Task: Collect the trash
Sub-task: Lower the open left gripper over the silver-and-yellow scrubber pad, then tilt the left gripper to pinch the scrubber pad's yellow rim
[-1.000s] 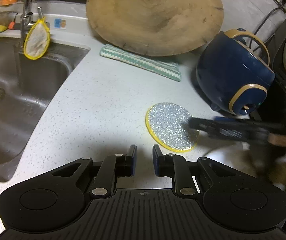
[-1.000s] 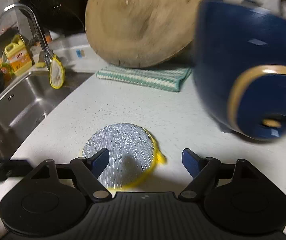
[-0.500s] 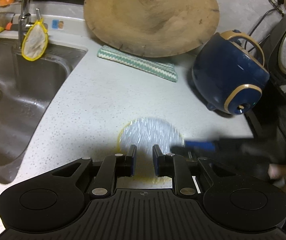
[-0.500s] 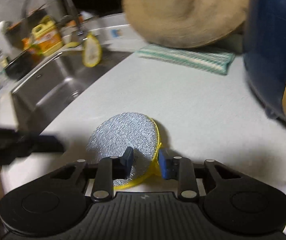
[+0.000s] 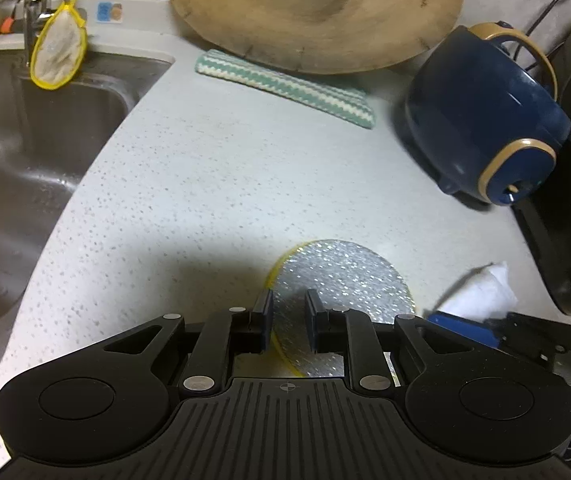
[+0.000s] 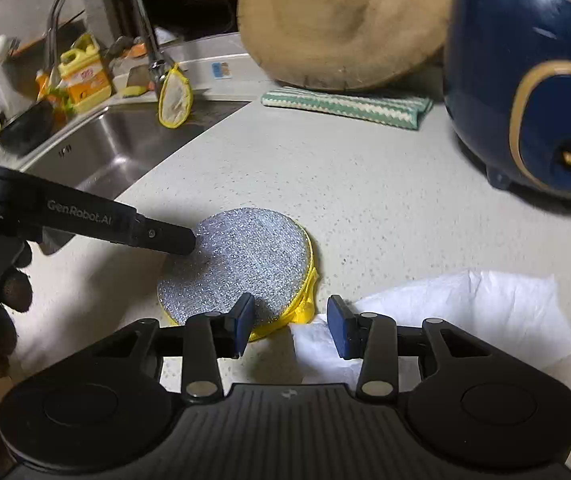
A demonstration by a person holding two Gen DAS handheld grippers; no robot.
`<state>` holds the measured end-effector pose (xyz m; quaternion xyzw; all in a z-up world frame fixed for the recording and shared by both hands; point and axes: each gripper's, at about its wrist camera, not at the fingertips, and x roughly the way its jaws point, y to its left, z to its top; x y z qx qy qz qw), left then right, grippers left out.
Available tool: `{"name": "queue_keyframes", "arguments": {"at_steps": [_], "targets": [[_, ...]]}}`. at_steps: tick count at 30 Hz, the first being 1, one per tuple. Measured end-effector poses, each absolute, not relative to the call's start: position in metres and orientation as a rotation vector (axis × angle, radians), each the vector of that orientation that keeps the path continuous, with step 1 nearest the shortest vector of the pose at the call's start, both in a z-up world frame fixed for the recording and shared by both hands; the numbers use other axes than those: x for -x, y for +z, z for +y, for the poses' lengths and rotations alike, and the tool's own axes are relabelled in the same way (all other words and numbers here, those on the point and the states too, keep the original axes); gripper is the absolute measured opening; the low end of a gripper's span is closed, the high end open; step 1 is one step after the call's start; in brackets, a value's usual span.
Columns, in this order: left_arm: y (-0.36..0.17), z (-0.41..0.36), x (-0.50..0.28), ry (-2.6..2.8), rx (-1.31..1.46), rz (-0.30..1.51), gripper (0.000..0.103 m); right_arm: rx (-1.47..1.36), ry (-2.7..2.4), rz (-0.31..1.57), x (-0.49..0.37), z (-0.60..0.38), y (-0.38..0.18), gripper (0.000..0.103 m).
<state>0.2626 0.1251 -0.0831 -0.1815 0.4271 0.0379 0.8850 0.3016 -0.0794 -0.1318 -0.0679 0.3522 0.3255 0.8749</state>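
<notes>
right gripper (image 6: pixel 290 322) – jaws opening, empty | tissue (image 6: pixel 465 312) just right of it, nearer than left gripper (image 5: pixel 288 322) – narrow, empty

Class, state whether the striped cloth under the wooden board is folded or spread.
Folded: the striped cloth lies as a narrow strip, with layered edges showing at its right end.

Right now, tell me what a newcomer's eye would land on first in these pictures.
The glittery silver scrubbing pad with its yellow rim, flat on the speckled counter in the middle foreground, catches the eye first. Beside it on the right lies a crumpled white paper towel. At the back, a big round wooden board leans over a striped cloth, with a dark blue pot at the right.
</notes>
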Motion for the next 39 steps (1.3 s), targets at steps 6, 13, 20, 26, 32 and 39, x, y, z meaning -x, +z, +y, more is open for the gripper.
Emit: {"name": "queue_keyframes", "arguments": {"at_steps": [6,13,20,26,32,39], "targets": [[-0.087,0.131,-0.267,0.044,0.403,0.888,0.027,0.106,0.653,0.744,-0.302,-0.077,-0.134,0.04],[-0.073,0.138,-0.264,-0.031,0.521,0.913,0.03,0.106,0.657,0.731,-0.289,-0.073,-0.134,0.038],[-0.067,0.108,-0.264,-0.237,0.562,0.943,0.016,0.091,0.684,0.737,-0.286,-0.081,-0.134,0.038],[-0.067,0.114,-0.262,-0.04,0.531,0.874,0.018,0.134,0.681,0.711,-0.276,-0.084,-0.13,0.038],[-0.07,0.119,-0.258,0.075,0.475,0.882,0.018,0.118,0.663,0.706,-0.286,-0.098,-0.124,0.038],[-0.075,0.118,-0.256,0.108,0.445,0.904,0.018,0.066,0.696,0.732,-0.309,-0.095,-0.116,0.039]]}}
